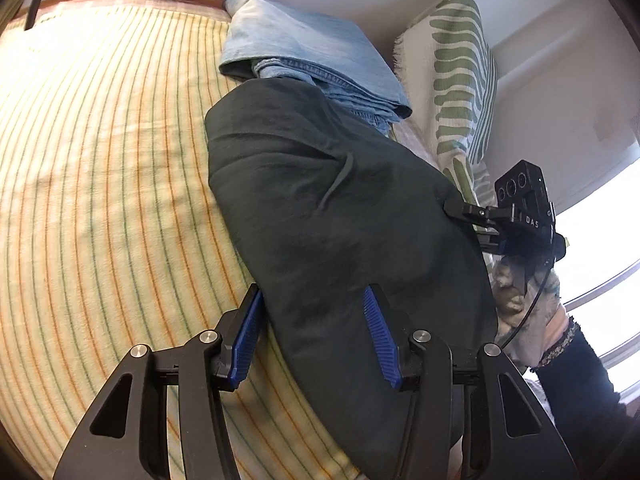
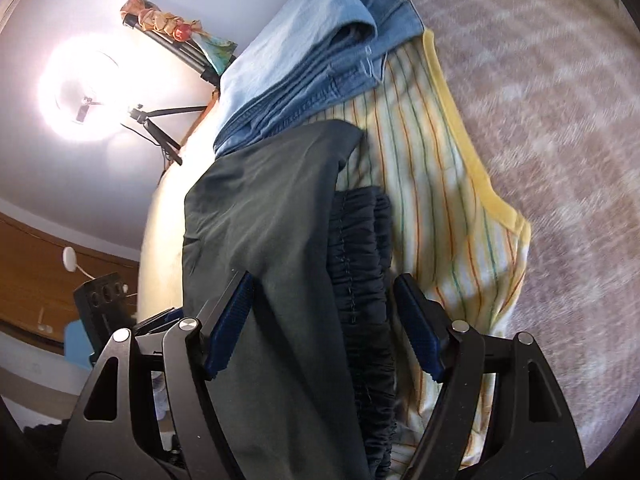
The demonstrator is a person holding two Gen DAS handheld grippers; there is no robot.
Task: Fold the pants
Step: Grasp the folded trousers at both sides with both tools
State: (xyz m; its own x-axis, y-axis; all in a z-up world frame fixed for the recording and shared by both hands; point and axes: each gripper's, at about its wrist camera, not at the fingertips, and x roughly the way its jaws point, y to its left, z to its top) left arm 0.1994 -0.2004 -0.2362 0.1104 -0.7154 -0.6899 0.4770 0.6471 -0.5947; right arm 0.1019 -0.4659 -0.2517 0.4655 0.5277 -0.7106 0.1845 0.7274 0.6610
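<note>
Folded dark green pants (image 1: pixel 320 208) lie on a striped yellow blanket (image 1: pixel 100 160). My left gripper (image 1: pixel 316 332) stands open over their near end. One blue pad (image 1: pixel 250 332) is at the cloth's left edge and the other pad (image 1: pixel 380 336) rests on top. In the right wrist view my right gripper (image 2: pixel 324 320) is open wide. The pants (image 2: pixel 272 240) and their gathered elastic waistband (image 2: pixel 360 280) lie loose between its fingers. That gripper's tip (image 1: pixel 460 208) also shows at the pants' right edge.
A folded stack of blue jeans (image 1: pixel 312 60) lies just beyond the pants, partly under them. A green-patterned pillow (image 1: pixel 460 72) leans on the wall at the right. A ring light (image 2: pixel 80 92) on a tripod glares at the left. A pinkish bedspread (image 2: pixel 540 120) lies beyond the blanket's yellow hem.
</note>
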